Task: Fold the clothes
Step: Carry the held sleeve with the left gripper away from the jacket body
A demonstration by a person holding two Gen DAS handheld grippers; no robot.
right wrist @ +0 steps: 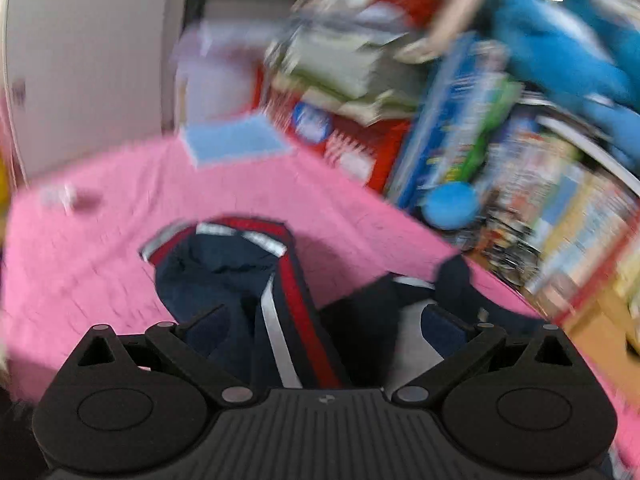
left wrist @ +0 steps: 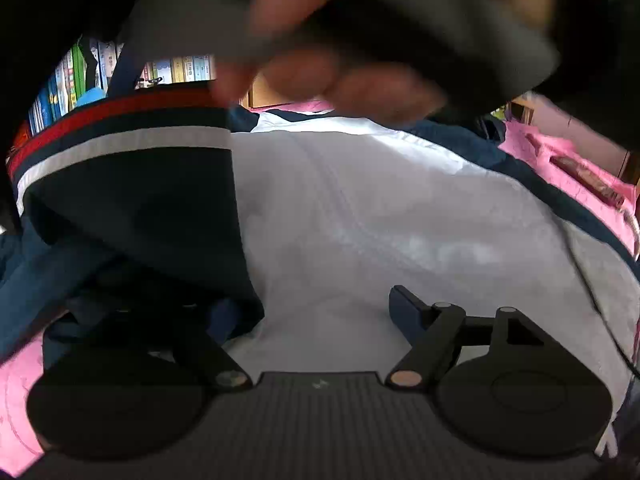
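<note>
A navy jacket with a white panel (left wrist: pixel 380 208) and red and white stripes lies on a pink sheet (left wrist: pixel 560 160). In the left wrist view a navy striped sleeve (left wrist: pixel 132 184) drapes over the left side. My left gripper (left wrist: pixel 316 312) has its fingers wide apart over the white panel; the left finger is hidden under navy cloth. In the right wrist view my right gripper (right wrist: pixel 324 328) is open, with a navy striped part of the jacket (right wrist: pixel 280 300) lying between its fingers. The view is blurred.
A blurred hand holding the other gripper (left wrist: pixel 360 40) fills the top of the left wrist view. Shelves of books (right wrist: pixel 520 160) and a blue plush toy (right wrist: pixel 580 48) stand beyond the pink sheet (right wrist: pixel 100 220). A light blue pad (right wrist: pixel 236 140) lies at its far edge.
</note>
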